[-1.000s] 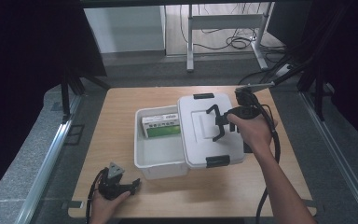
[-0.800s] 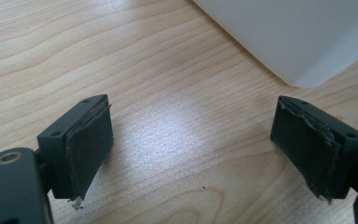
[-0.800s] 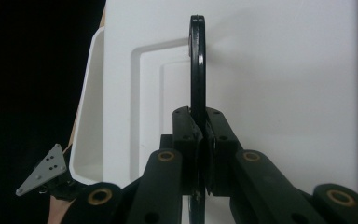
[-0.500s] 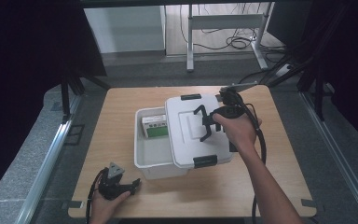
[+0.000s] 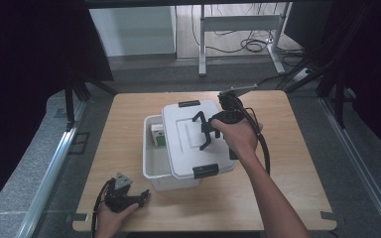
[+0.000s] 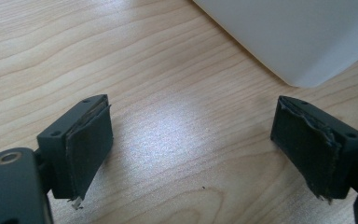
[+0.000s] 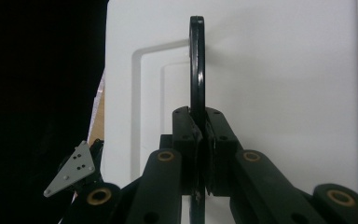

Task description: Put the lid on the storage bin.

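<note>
Nearest, left gripper point(image 5: 129, 198) resting on the wooden surface point(image 5: 287, 198), fingers point(image 6: 81, 144) spread wide and empty. Farther off, right gripper point(image 5: 204, 131) clenched on the black handle point(image 7: 196, 65) of the white lid point(image 5: 196, 136), held partway over the white storage bin point(image 5: 154, 166). Likely mid-closing: next, squaring lid over rim, lowering, latching.

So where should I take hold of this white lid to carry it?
Take the lid by its black handle, coming straight down from above. The handle stands up on edge as a thin loop along the lid's middle, so the right hand-held gripper shuts on it from both sides.
</note>
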`<state>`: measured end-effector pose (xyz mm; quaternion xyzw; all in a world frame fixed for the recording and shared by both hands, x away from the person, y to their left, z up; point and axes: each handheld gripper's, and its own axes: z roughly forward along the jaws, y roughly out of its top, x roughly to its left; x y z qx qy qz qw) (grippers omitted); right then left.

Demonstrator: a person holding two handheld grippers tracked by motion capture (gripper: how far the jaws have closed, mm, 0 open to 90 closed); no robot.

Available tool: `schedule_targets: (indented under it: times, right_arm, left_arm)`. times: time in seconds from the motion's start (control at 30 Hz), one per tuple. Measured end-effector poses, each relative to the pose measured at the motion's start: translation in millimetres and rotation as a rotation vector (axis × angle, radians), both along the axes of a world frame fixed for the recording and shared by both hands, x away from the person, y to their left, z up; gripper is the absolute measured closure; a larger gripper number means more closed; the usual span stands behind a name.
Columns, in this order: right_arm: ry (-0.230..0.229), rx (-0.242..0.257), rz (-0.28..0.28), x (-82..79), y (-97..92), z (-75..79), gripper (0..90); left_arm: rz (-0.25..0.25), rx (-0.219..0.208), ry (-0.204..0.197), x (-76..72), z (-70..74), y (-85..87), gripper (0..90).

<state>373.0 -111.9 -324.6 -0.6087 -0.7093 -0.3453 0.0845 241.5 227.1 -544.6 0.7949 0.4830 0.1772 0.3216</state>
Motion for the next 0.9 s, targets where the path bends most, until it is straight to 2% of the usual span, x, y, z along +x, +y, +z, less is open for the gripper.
schedule_targets:
  times: [0.53,0.9]
  right_arm:
    - [0.030,-0.027,0.024,4.1,32.2,-6.7,84.6]
    - [0.067,-0.045,-0.012,9.0,51.7,-10.6,84.7]
  left_arm:
    - [0.000,-0.001,0.001,0.0,0.1,0.0,12.6]
    - [0.000,-0.002,0.000,0.1,-0.1,-0.1,12.4]
